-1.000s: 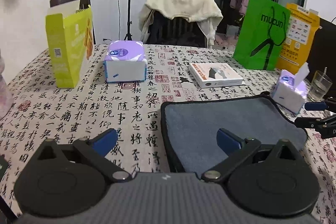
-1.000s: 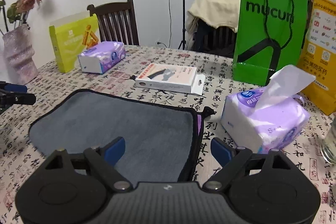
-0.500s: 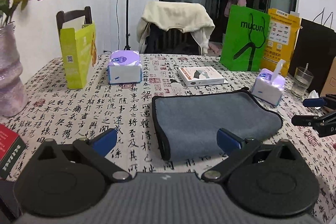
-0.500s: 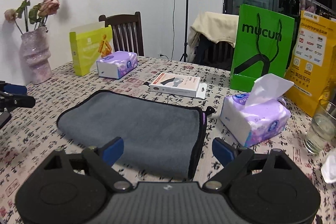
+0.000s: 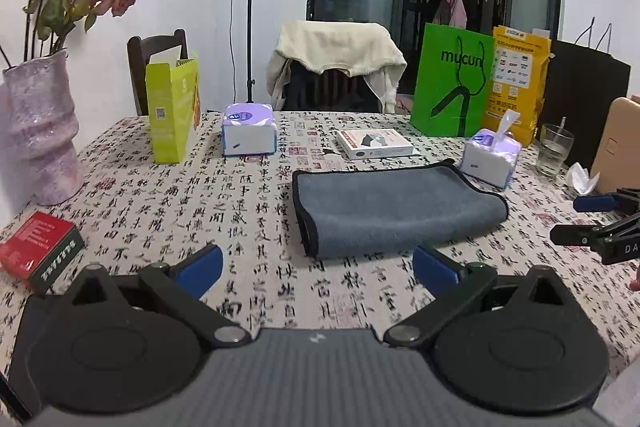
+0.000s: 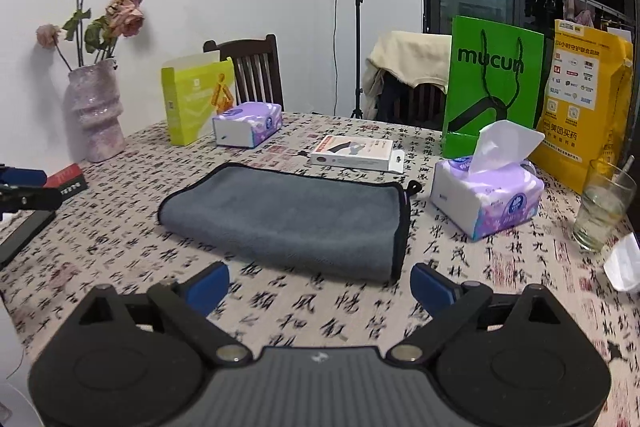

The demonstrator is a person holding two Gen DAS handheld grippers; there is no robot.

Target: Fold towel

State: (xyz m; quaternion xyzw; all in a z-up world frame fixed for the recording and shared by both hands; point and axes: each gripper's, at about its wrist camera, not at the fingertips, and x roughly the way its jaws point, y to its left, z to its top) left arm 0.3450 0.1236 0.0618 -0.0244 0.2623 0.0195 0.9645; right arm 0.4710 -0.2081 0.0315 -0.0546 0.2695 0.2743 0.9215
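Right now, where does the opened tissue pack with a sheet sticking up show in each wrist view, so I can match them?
Left wrist view: the opened tissue pack sits right of centre, just beyond the grey towel's far right corner.
Right wrist view: the pack lies at mid-right, close beside the towel's black-trimmed end.
Shared landmark: the green mucun bag stands right behind the pack in both views.

Vase (image 6: 94, 115), tissue packs (image 6: 486, 199), green bag (image 6: 494, 87), glass (image 6: 604, 207) on the table (image 6: 320, 311)
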